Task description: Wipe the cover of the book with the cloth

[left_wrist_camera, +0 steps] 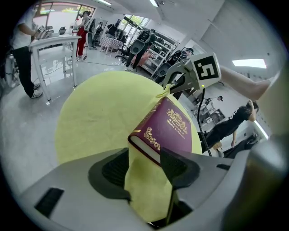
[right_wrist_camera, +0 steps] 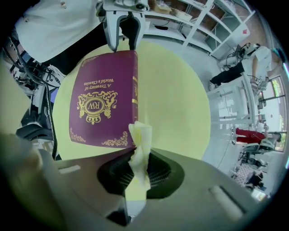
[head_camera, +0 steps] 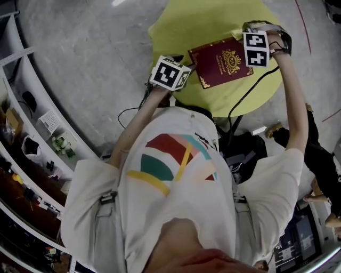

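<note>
1. We see a round yellow table [head_camera: 213, 16] in the head view, with a maroon book [head_camera: 221, 61] on it. The book's front cover faces up and bears a gilt crest and corner ornaments.
2. The left hand-held gripper [head_camera: 189, 66] meets the book at its near-left corner, and the right hand-held gripper [head_camera: 246, 32] stands at the opposite, far-right corner.
3. In the left gripper view, we find the left hand-held gripper [left_wrist_camera: 146, 167] set on a corner of the book [left_wrist_camera: 169, 126]. The page edges lie against the right pad, and the yellow table [left_wrist_camera: 99, 113] shows in the gap beside it. From here the book looks tilted, with its far end higher.
4. In the right gripper view, the right hand-held gripper [right_wrist_camera: 137, 169] is pinched narrowly on a bunched pale yellow cloth [right_wrist_camera: 140, 144]. The cloth's free end stands just beside the near corner of the book [right_wrist_camera: 101, 101], at the spine side.
5. Across the cover in the same view, we see the left hand-held gripper [right_wrist_camera: 122, 43] astride the far corner, over the table [right_wrist_camera: 176, 90].
6. Background: shelving, a white table and standing persons.
</note>
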### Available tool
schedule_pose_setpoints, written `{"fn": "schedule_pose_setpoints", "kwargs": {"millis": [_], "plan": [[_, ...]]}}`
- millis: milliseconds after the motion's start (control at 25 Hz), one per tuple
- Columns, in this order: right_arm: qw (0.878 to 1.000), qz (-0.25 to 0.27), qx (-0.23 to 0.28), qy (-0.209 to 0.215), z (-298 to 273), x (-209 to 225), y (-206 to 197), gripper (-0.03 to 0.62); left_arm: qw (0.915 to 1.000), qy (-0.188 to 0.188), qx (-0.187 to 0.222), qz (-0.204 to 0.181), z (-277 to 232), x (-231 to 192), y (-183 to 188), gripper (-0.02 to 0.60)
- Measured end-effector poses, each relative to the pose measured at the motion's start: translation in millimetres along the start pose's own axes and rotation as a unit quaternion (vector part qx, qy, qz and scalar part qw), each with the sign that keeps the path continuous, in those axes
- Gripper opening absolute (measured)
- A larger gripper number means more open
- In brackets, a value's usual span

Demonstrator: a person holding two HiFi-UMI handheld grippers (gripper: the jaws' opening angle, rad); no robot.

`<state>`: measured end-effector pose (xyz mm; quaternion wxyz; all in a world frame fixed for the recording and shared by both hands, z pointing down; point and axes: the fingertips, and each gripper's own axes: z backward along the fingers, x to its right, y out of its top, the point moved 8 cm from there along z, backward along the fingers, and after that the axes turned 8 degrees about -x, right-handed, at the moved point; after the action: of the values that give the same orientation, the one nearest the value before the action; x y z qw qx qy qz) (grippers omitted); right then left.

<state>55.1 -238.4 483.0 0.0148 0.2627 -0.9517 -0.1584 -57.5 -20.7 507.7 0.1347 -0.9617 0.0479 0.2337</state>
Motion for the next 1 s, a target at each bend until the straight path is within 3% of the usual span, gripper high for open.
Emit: {"fn": "schedule_pose_setpoints", "kwargs": {"millis": [160,360,440,480,560,720,800,1000], "plan": [[0.999,-0.031,0.012,-0.04,29.4,3.9,0.3,0.031,0.9992,-0.004,0.04,-0.002,17.0,1.5,16.8,0.213],[0.983,-0.139,0.049,-0.11,77.3,12.7,8.3,0.031,0.9906,0.013,0.13,-0.04,50.3,6.9,58.5,0.202],[0.964,-0.219,0.074,-0.135,98.9,18.4,10.9,0.031,0.9796,0.055,0.183,-0.063,69.6,9.5,76.5,0.025],[0.949,-0.263,0.09,-0.147,109.9,21.0,12.1,0.031,0.9727,0.073,0.207,-0.074,79.1,11.8,85.4,0.018],[0.915,-0.342,0.127,-0.171,131.5,23.9,14.6,0.031,0.959,0.079,0.258,-0.086,98.9,19.3,101.9,0.015],[0.847,-0.446,0.201,-0.208,173.8,20.7,18.6,0.031,0.9274,0.064,0.358,-0.088,145.2,36.5,123.2,0.015],[0.788,-0.511,0.257,-0.227,195.8,15.4,18.1,0.031,0.9076,0.068,0.404,-0.093,167.5,43.8,126.2,0.015],[0.619,-0.623,0.387,-0.282,244.1,-17.5,30.0,0.031,0.8609,0.084,0.491,-0.105,212.8,56.8,111.1,0.017]]}}
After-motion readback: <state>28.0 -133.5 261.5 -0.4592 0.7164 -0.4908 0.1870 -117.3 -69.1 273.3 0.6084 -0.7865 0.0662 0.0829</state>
